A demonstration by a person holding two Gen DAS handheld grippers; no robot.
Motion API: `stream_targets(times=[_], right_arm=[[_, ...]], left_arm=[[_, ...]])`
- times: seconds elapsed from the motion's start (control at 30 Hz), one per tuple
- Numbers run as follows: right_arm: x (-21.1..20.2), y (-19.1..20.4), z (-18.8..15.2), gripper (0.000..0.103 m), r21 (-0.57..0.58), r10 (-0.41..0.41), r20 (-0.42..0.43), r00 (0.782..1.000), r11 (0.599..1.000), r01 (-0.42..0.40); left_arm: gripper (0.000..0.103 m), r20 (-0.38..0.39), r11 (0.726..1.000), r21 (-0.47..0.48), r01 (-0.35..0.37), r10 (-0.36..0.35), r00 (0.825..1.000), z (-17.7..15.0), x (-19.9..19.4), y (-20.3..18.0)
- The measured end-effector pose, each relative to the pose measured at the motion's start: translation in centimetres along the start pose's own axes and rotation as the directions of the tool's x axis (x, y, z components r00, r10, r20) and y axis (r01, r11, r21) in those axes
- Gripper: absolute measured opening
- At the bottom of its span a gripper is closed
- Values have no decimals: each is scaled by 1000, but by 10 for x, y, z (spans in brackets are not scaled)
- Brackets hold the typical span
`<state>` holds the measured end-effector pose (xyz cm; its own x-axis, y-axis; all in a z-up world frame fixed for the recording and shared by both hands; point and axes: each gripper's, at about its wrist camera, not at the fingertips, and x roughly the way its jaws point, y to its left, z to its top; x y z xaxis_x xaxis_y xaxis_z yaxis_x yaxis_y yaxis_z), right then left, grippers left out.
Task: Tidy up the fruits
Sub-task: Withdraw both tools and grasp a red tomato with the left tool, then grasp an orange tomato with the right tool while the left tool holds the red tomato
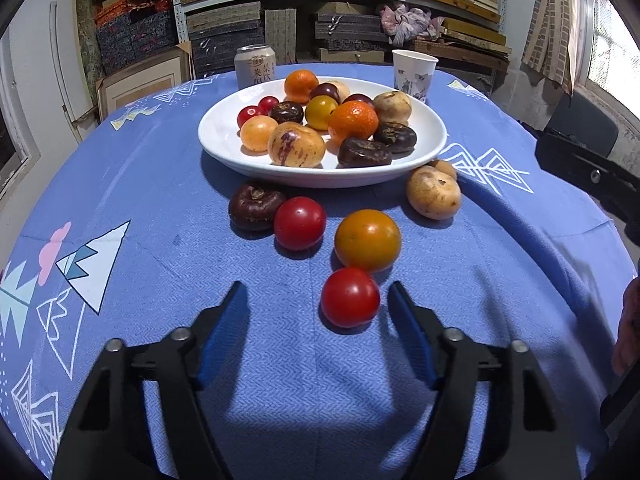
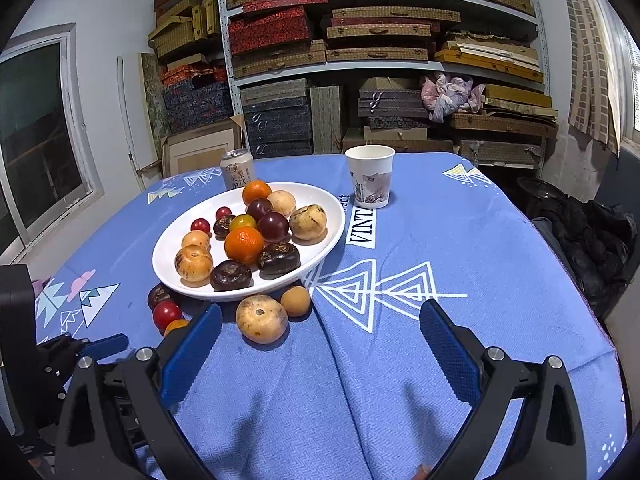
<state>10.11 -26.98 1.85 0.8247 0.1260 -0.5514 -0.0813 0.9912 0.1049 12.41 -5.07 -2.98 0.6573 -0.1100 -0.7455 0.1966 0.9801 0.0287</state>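
Observation:
A white plate (image 1: pixel 224 136) on the blue tablecloth holds several fruits: oranges, dark chestnut-like fruits, tan ones, small red tomatoes. Loose fruits lie in front of it: a red tomato (image 1: pixel 350 297), an orange-yellow tomato (image 1: pixel 367 240), another red tomato (image 1: pixel 299 223), a dark fruit (image 1: pixel 254 207) and a tan fruit (image 1: pixel 433 192). My left gripper (image 1: pixel 316 300) is open, its fingers either side of the nearest red tomato, not touching it. My right gripper (image 2: pixel 320 320) is open and empty, right of the tan fruit (image 2: pixel 262 318) and the plate (image 2: pixel 168 248).
A drink can (image 1: pixel 255 65) and a paper cup (image 1: pixel 413 74) stand behind the plate. Shelves of stacked boxes fill the back wall. The table edge drops off at the right, with dark bags (image 2: pixel 592 240) beyond. The left gripper shows at the right wrist view's left edge (image 2: pixel 60 356).

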Motion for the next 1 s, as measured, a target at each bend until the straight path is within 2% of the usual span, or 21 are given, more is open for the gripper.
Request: stream_targets(times=[0.2, 0.3, 0.37, 0.57, 0.73, 1.0], right_arm=[[0, 1, -1, 100, -2, 3, 3, 1000, 1000, -3], [0, 2, -1, 100, -3, 5, 4, 1000, 1000, -5], [0, 2, -2, 100, -6, 8, 4, 1000, 1000, -8], [1, 6, -3, 100, -19, 10, -6, 1000, 1000, -10], [3, 10, -6, 100, -31, 27, -16, 1000, 999, -27], [12, 35, -18, 100, -118, 108, -72, 992, 986, -116]], left_arm=[[52, -9, 1000, -2, 28, -28, 1000, 0, 2, 0], [43, -3, 999, 10, 45, -45, 999, -1, 1, -3], [30, 4, 998, 11, 54, -54, 999, -1, -1, -4], [30, 16, 999, -4, 47, -47, 999, 0, -3, -1], [30, 81, 1000, -12, 18, -17, 997, 1, -15, 3], [30, 104, 984, -176, 29, -11, 995, 12, -26, 44]])
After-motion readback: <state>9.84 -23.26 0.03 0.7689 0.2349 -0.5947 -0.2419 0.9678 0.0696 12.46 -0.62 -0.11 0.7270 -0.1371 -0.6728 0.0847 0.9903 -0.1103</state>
